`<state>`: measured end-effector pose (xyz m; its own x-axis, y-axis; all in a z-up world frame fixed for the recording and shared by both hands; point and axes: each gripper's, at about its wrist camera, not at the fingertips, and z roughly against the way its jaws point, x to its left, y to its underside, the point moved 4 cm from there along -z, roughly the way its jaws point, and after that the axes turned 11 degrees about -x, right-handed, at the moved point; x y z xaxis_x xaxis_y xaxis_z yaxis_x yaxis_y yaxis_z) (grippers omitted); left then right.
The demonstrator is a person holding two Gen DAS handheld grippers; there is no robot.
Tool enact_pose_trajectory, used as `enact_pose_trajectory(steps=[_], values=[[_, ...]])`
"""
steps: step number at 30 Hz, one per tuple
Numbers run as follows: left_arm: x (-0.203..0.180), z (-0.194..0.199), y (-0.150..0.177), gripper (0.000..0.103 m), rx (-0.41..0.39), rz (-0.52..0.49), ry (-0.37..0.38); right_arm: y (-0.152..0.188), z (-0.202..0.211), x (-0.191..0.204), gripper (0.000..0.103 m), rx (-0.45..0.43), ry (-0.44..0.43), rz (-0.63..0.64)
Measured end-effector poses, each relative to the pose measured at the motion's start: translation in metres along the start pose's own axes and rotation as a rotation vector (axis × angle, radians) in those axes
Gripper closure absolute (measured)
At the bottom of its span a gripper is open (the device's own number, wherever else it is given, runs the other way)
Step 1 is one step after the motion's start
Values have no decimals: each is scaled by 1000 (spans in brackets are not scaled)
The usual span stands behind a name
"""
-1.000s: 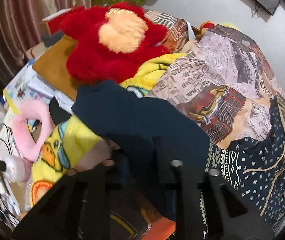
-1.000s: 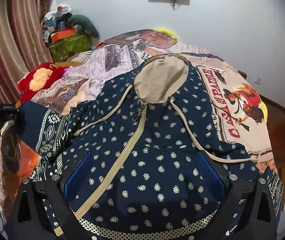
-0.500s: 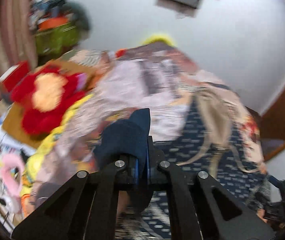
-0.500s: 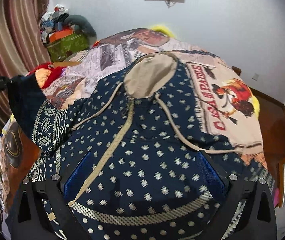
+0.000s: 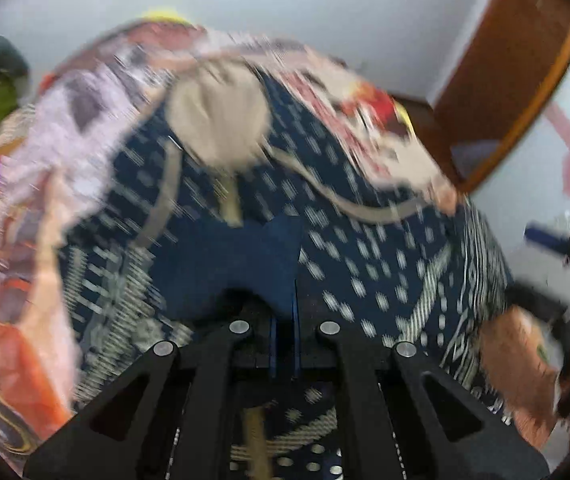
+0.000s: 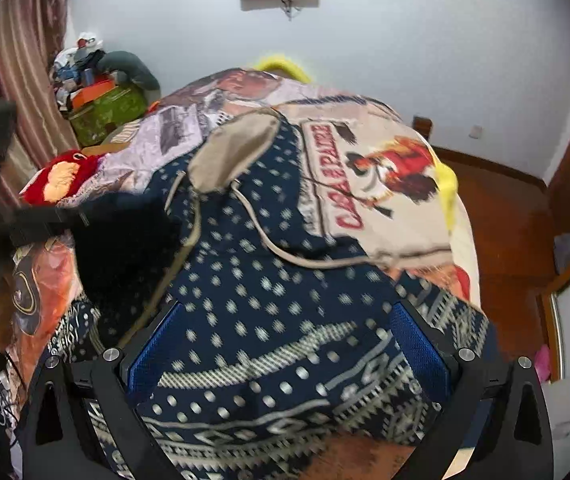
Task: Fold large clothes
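A large navy hoodie (image 6: 269, 280) with pale dots lies spread across the bed (image 6: 389, 184), front up, its tan-lined hood (image 6: 237, 156) pointing toward the far wall and its patterned hem nearest the cameras. The left tongs (image 5: 283, 312) are pressed together, pinching a plain dark-blue fold of the hoodie, the sleeve end (image 5: 245, 264), which stands up over the chest; this view is blurred. The right tongs (image 6: 285, 344) are spread wide above the hem, their blue pads (image 6: 417, 344) clear on either side and nothing between them. A red plush toy (image 6: 61, 176) sits at the bed's left edge.
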<state>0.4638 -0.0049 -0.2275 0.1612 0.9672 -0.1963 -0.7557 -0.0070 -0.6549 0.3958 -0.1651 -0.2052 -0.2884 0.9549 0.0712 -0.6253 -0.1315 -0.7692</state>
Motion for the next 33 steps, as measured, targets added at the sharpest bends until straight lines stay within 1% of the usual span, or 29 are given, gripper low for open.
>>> enact_pose_trajectory(steps=[2, 5, 6, 8, 9, 10, 11, 12, 14, 16, 19, 21, 23, 27, 29, 31, 32, 33], values=[[-11, -11, 17, 98, 44, -31, 9, 7, 0, -7, 1, 18, 4, -14], [-21, -16, 35, 98, 71, -96, -11, 15, -3, -13, 1, 43, 4, -25], [-21, -14, 37, 96, 77, -113, -16, 17, -5, -13, 1, 53, 1, -28], [-21, -8, 39, 88, 88, -137, -15, 19, -9, -9, 1, 62, -9, -31], [-19, -3, 39, 78, 90, -144, -10, 19, -11, -8, 1, 64, -13, -32], [-16, 4, 38, 66, 87, -146, -8, 19, -14, -4, 1, 66, -22, -31], [-11, 14, 37, 60, 72, -148, -9, 18, -16, -1, 1, 67, -28, -28], [-6, 22, 36, 52, 55, -147, -12, 16, -19, 5, 1, 67, -36, -21], [9, 43, 34, 48, 8, -143, -23, 12, -25, 17, 1, 66, -52, -3], [31, 61, 32, 41, -22, -133, -62, 7, -32, 31, 1, 64, -70, 15], [72, 80, 37, 37, -47, -121, -162, 2, -45, 54, 2, 70, -101, 48], [100, 84, 45, 37, -34, -109, -233, -1, -55, 71, 4, 80, -122, 67], [130, 82, 57, 37, -7, -66, -286, -4, -66, 89, 7, 94, -145, 92], [176, 70, 85, 37, 44, 44, -301, -13, -89, 123, 11, 109, -173, 164], [188, 62, 95, 37, 60, 71, -305, -17, -104, 138, 12, 122, -188, 195], [198, 51, 104, 37, 79, 95, -311, -21, -123, 150, 14, 143, -183, 215], [202, 46, 107, 37, 87, 104, -313, -23, -133, 152, 16, 155, -180, 219], [205, 42, 110, 37, 96, 110, -314, -23, -147, 156, 21, 181, -178, 219]])
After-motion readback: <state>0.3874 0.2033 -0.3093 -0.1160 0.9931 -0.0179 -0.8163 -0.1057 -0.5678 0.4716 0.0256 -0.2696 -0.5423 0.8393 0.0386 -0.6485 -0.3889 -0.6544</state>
